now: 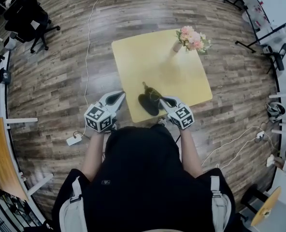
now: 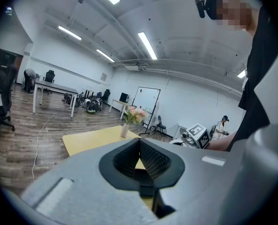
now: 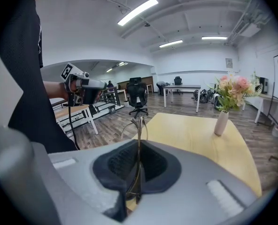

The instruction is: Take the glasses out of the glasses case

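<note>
Head view, left to right: an office chair (image 1: 29,18) stands at the far left on the wood floor (image 1: 61,76), and a white cable (image 1: 87,57) runs down to a power strip (image 1: 74,139). The left gripper (image 1: 119,96) hovers just beside the near left edge of the yellow table (image 1: 181,76). Left gripper view shows its jaws meeting at the tips with nothing between them; only a sliver of tabletop shows through the gap behind the pads (image 2: 153,158). The glasses case (image 1: 147,104) lies near the table's front edge, between the two grippers, as a dark oval. An olive shape touches its far side, and whether that is the case's lid cannot be told. In both gripper views the case is hidden behind the gripper bodies. The right gripper (image 1: 163,100) sits just right of the case, over the table. Right gripper view shows its jaws closed on the glasses (image 3: 139,125), a thin wire frame standing edge-on and upright between the pads. The lower part of the frame is lost in the dark padding, and in the head view the glasses are too thin to make out. At the table's far right corner stands a vase of pink flowers (image 1: 191,38). The person's torso cuts off the table's nearest corner.
</note>
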### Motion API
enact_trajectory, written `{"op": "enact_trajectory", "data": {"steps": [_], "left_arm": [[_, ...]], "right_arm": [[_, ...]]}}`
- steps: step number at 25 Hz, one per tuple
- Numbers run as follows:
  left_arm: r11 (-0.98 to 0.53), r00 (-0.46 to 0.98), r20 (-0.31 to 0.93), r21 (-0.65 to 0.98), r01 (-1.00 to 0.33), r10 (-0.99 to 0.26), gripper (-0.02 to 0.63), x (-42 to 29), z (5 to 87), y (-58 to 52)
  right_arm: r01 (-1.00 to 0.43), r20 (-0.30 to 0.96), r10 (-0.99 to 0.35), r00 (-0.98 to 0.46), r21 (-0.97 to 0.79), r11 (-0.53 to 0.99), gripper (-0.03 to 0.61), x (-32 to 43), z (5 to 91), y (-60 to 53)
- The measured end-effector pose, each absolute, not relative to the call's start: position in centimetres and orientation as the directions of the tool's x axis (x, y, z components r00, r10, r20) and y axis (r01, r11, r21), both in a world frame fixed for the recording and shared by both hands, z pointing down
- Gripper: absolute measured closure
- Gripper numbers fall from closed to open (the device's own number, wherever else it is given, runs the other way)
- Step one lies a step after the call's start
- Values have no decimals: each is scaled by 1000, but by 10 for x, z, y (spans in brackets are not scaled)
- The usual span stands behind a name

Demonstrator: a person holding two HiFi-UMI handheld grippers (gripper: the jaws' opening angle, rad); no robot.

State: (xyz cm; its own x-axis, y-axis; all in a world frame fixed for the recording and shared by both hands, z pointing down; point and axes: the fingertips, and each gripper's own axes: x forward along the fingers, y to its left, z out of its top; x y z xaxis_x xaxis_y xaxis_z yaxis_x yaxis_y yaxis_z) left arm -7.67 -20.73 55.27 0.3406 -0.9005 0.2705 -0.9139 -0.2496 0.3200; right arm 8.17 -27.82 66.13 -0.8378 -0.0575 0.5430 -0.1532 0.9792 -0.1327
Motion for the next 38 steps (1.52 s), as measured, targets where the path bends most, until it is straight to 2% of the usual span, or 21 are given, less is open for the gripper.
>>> {"op": "enact_trajectory", "data": {"steps": [10, 19, 38], "left_arm": [[-221, 316, 283, 320, -921, -906, 603, -86, 559, -201], [-227, 322, 281, 323, -919, -904, 603, -86, 558, -207], [-235, 328, 278, 319, -918, -903, 603, -99, 558, -215]], "right_arm": [[-102, 471, -39, -881, -108, 989, 560, 56, 629, -280], [-123, 387, -57, -920, -146, 982, 560, 47, 601, -295], [-97, 397, -50, -916, -99, 990, 560, 34, 598, -302]]}}
